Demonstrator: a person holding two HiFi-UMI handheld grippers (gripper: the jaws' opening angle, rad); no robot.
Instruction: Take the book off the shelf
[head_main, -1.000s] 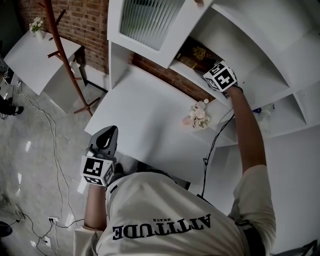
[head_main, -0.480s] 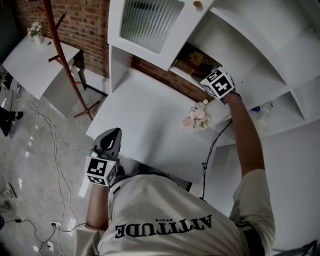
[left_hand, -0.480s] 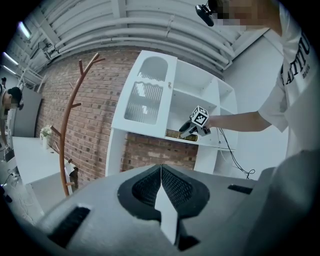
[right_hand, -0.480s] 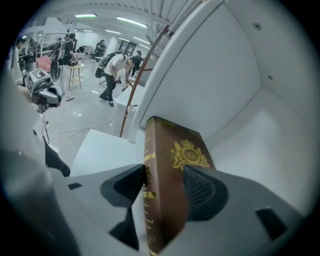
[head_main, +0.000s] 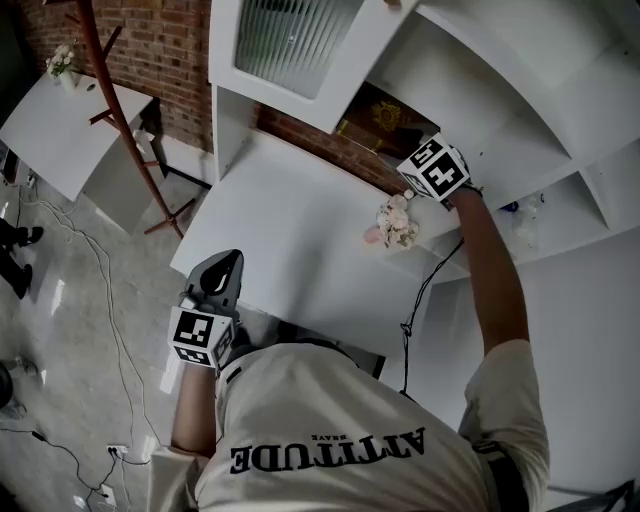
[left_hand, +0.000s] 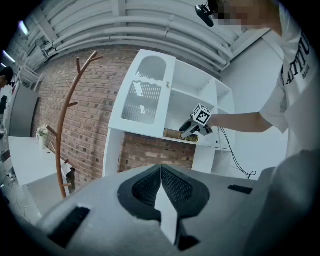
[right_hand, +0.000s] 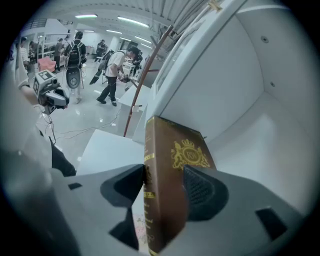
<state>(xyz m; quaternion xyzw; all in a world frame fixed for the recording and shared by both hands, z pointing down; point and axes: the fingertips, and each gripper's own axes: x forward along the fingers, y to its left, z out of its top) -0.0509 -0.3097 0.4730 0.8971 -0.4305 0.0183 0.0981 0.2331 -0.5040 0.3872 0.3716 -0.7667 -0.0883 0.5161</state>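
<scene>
The withdrawal step is in hand: the right gripper (right_hand: 162, 186) is clamped on the brown book (right_hand: 172, 155), which stands in the shelf (head_main: 470, 95) compartment at 1 o'clock. The left gripper (left_hand: 161, 186) is closed and empty. Next, a straight pull toward 6 o'clock is judged necessary, with the clamp kept firm until the shelf edge is cleared.

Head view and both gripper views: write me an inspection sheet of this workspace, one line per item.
Surface: white desk, mostly bare; white shelf unit behind it.
Job's things: brown book at the shelf's open compartment, between the right gripper's jaws.
Clutter: small flower posy on the desk.
Grippers: right gripper shut on the book; left gripper shut, empty, held at the desk's front.
Cables: black cable hanging by the desk's side; loose cables on the floor.
Surroundings: brick wall, wooden coat stand, second white table, people far off.
</scene>
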